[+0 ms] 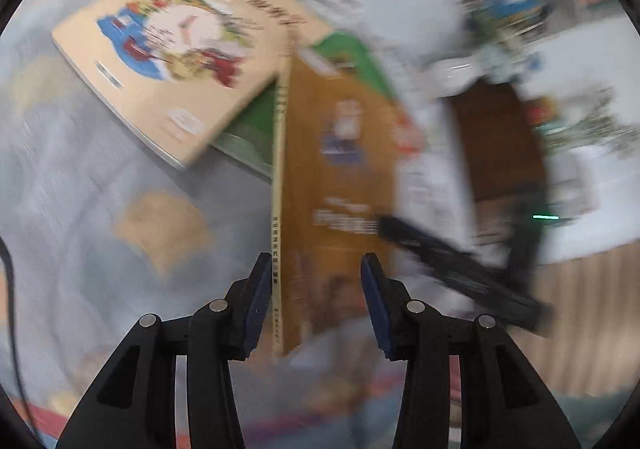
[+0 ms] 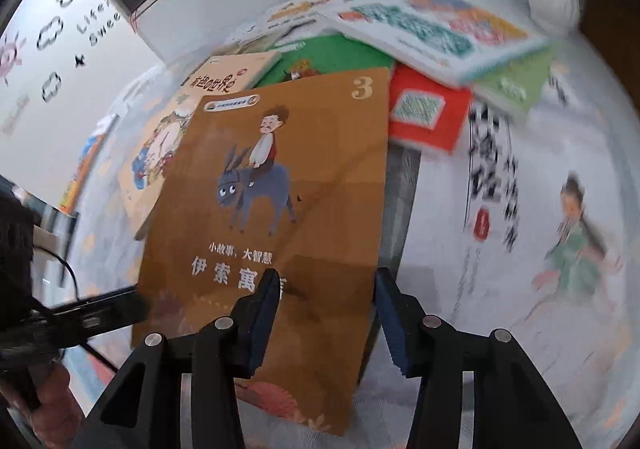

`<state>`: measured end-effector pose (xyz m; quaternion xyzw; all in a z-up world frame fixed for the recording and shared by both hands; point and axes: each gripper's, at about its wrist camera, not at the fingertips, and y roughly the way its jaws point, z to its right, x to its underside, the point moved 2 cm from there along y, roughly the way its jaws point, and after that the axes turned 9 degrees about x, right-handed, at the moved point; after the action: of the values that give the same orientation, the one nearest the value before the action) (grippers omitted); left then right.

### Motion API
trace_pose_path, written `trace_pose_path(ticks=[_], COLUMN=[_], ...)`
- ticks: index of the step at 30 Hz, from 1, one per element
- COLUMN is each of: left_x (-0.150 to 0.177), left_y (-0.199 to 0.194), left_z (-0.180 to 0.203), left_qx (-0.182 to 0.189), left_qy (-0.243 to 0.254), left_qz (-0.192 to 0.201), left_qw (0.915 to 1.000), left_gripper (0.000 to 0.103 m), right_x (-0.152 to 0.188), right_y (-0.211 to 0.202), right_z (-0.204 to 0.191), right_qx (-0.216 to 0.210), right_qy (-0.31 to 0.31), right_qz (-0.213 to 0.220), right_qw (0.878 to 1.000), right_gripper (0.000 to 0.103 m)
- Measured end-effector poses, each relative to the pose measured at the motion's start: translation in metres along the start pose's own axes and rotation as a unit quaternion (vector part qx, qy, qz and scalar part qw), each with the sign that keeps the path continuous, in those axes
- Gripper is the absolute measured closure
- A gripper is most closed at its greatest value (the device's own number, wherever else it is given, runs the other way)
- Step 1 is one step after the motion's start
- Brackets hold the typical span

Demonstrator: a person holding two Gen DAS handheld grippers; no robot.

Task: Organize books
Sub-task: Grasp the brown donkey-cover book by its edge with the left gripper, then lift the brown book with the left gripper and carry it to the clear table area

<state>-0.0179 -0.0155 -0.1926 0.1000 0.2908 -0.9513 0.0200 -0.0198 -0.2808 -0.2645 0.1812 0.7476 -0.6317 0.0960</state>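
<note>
The brown book (image 2: 276,209), its cover showing a man riding a grey donkey and a "3" in the top corner, is lifted off the pile and stands on edge. In the right wrist view its cover faces the camera, with the long axis running from the near bottom edge up and away toward the scattered books; the title reads upright, so the top of the book points away. In the left wrist view the same brown book (image 1: 340,177) is seen nearly edge-on, its yellowish spine (image 1: 279,209) running straight away from the camera.

The left gripper (image 1: 314,305) has its fingers partly apart with the spine end of the book between them; the left pad lies close against the spine, the right pad stands clear of the cover, though blur makes contact hard to judge. The right gripper (image 2: 326,319) straddles the book's lower right edge, fingers at a middling width; its left pad overlaps the cover, and the right pad sits just past the edge, apparently not pressing.

Behind lie a beige picture book (image 1: 168,49), a green book (image 2: 332,55) and a red book (image 2: 430,109) on a pale patterned cloth (image 1: 80,169).
</note>
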Motion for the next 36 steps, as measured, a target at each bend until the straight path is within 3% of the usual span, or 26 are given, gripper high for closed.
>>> trace_pose_path(ticks=[1, 3, 4, 5, 6, 9, 11, 14, 18, 21, 23, 25, 26, 27, 29, 30, 32, 34, 36], left_x=[0.006, 0.016, 0.020, 0.021, 0.025, 0.034, 0.033, 0.024, 0.012, 0.007, 0.004, 0.002, 0.002, 0.004, 0.009, 0.012, 0.016, 0.022, 0.023], left_y=[-0.005, 0.001, 0.004, 0.007, 0.008, 0.008, 0.004, 0.001, 0.001, 0.000, 0.002, 0.001, 0.000, -0.001, -0.005, -0.009, -0.017, -0.027, -0.042], left_z=[0.003, 0.010, 0.009, 0.007, 0.004, -0.004, -0.008, 0.000, 0.017, 0.022, 0.021, 0.013, 0.007, 0.000, -0.012, -0.014, -0.008, 0.006, 0.022], left_qx=[0.028, 0.038, 0.030, 0.012, -0.010, -0.021, 0.001, 0.054, 0.119, 0.159, 0.179, 0.198, 0.204, 0.203, 0.198, 0.187, 0.137, 0.079, 0.017], left_qy=[-0.005, -0.013, -0.019, -0.019, -0.019, -0.034, -0.065, -0.090, -0.102, -0.123, -0.147, -0.172, -0.182, -0.195, -0.209, -0.208, -0.174, -0.120, -0.054], left_qz=[-0.002, 0.000, 0.001, 0.001, 0.004, 0.014, 0.020, 0.023, 0.025, 0.020, 0.017, 0.023, 0.025, 0.027, 0.031, 0.032, 0.028, 0.022, 0.023], left_qw=[0.9996, 0.9992, 0.9994, 0.9997, 0.9998, 0.9991, 0.9977, 0.9942, 0.9873, 0.9794, 0.9726, 0.9646, 0.9616, 0.9591, 0.9570, 0.9594, 0.9748, 0.9894, 0.9981], left_gripper=[0.063, 0.063, 0.071, 0.090, 0.096, 0.097, 0.097, 0.097, 0.097, 0.096, 0.096, 0.096, 0.096, 0.096, 0.095, 0.095, 0.096, 0.096, 0.096], right_x=[0.003, 0.009, 0.013, 0.017, 0.022, 0.030, 0.035, 0.058, 0.069, 0.069, 0.061, 0.052, 0.044, 0.041, 0.036, 0.036, 0.032, 0.023, 0.010], right_y=[0.000, 0.001, 0.001, 0.000, 0.000, -0.002, -0.007, -0.014, -0.012, -0.001, 0.008, 0.013, 0.016, 0.018, 0.016, 0.015, 0.000, -0.023, -0.046], right_z=[0.002, -0.002, -0.008, -0.011, -0.018, -0.027, -0.022, -0.005, 0.018, 0.032, 0.033, 0.031, 0.025, 0.017, 0.012, 0.006, 0.004, -0.024, -0.054], right_qx=[-0.018, -0.061, -0.070, -0.072, -0.073, -0.067, -0.076, -0.098, -0.190, -0.270, -0.313, -0.330, -0.343, -0.360, -0.375, -0.366, -0.344, -0.306, -0.256], right_qy=[0.006, 0.008, 0.003, -0.002, -0.009, -0.012, -0.012, 0.003, 0.090, 0.172, 0.207, 0.215, 0.218, 0.218, 0.222, 0.219, 0.197, 0.144, 0.074], right_qz=[-0.005, -0.022, -0.026, -0.028, -0.030, -0.037, -0.051, -0.077, -0.086, -0.088, -0.085, -0.073, -0.066, -0.064, -0.073, -0.072, -0.071, -0.060, -0.043], right_qw=[1.000, 0.998, 0.997, 0.997, 0.997, 0.997, 0.996, 0.992, 0.974, 0.943, 0.923, 0.916, 0.911, 0.905, 0.897, 0.902, 0.916, 0.939, 0.963], right_gripper=[0.055, 0.055, 0.055, 0.055, 0.055, 0.055, 0.055, 0.046, 0.033, 0.017, 0.015, 0.015, 0.022, 0.040, 0.050, 0.058, 0.068, 0.069, 0.069])
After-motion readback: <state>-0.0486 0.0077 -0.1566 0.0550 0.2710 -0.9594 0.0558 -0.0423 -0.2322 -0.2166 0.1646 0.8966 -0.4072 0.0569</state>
